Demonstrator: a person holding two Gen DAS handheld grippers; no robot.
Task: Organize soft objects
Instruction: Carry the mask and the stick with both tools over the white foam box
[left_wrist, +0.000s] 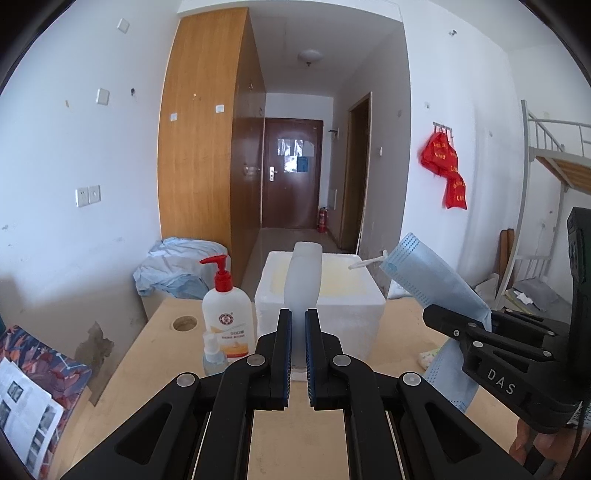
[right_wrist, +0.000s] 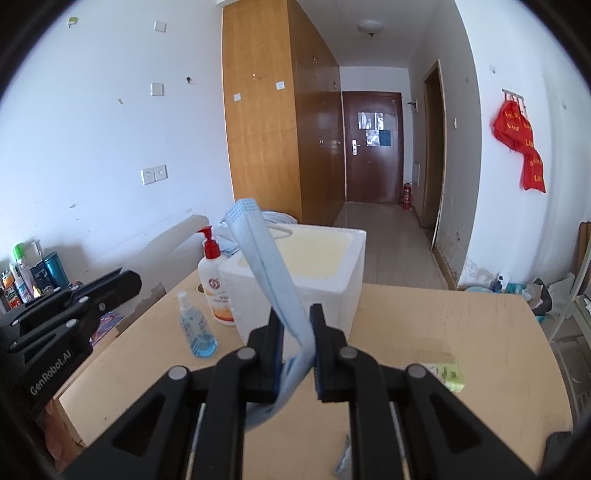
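We hold a blue face mask (right_wrist: 271, 273) pinched in the right gripper (right_wrist: 297, 354), its long axis rising toward the foam box (right_wrist: 325, 291) at frame centre. The left gripper (left_wrist: 298, 354) clamps a translucent strip (left_wrist: 302, 275), perhaps silicone, equally near the box.

On my bench (right_wrist: 424, 325) the foam box (right_wrist: 317, 295) sits at the far edge, the pump bottle (right_wrist: 216, 284) touching its left side and the spray bottle (right_wrist: 195, 328) before that (nearer me); a small packet (right_wrist: 448, 374) lies right.
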